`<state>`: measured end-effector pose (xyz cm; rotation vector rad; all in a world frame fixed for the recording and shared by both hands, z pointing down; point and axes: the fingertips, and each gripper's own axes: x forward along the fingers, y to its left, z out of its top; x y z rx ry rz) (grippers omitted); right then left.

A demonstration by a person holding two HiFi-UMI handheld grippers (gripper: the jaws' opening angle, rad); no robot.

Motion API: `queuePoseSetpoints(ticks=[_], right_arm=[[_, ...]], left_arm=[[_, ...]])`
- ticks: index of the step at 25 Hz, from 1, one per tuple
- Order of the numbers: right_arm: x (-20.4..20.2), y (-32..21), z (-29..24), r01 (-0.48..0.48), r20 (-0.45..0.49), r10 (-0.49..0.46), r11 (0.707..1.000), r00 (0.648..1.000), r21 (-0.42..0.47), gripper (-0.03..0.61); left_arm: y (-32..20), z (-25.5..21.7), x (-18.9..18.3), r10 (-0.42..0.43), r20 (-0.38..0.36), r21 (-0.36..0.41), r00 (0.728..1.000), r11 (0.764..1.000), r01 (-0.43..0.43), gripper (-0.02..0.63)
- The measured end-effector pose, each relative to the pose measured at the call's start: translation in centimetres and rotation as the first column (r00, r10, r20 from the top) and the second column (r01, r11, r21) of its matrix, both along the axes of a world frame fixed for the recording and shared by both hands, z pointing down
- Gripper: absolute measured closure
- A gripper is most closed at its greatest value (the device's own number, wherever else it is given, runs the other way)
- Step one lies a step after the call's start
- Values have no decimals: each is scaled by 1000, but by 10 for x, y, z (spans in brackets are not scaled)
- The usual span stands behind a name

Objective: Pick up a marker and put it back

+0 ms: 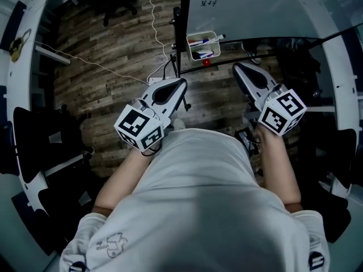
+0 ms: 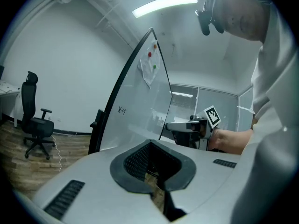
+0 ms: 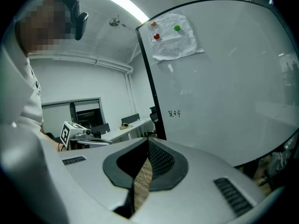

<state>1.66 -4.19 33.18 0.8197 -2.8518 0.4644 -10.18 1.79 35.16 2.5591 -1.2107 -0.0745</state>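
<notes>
Head view first: you've got both tools out in front of you above the brown wood-plank floor. Your left tool is pinched closed with nothing in it. Your right tool is closed and empty too. The white-barrelled markers, with blue and red caps, lie in a small white plastic tray. That tray hangs at the foot of the black-framed whiteboard, just beyond both tool tips and between them. A small red knob sits on the near side of the tray, closer to your tools.

Now the left gripper view: the black pads meet at the tip and nothing is caught between them. Only a thin sliver of floor shows farther back. The whiteboard stands ahead of the tool, and your right tool shows off to its right. A black office chair stands well off to its left.

Right gripper view: these jaws are together as well and hold nothing. The whiteboard fills the space ahead and to the right. A white paper sheet is pinned high on the board.
</notes>
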Motion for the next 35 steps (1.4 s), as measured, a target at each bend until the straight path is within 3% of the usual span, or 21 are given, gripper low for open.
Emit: queuePoseSetpoints(ticks=[9,22,35], right_arm=[[70,40,0,49,23,-49,999,999,-1,566],[181,136,23,91,39,-91,996,995,-7,566],[220,222,35,146,61,-144,989,988,-30,567]], left_arm=[[35,2,73,-33,25,-16,999,999,34,609],[124,23,182,-70,44,-36,997,997,72,609],[197,26,225,-114,42,-55,993,992,116,609]])
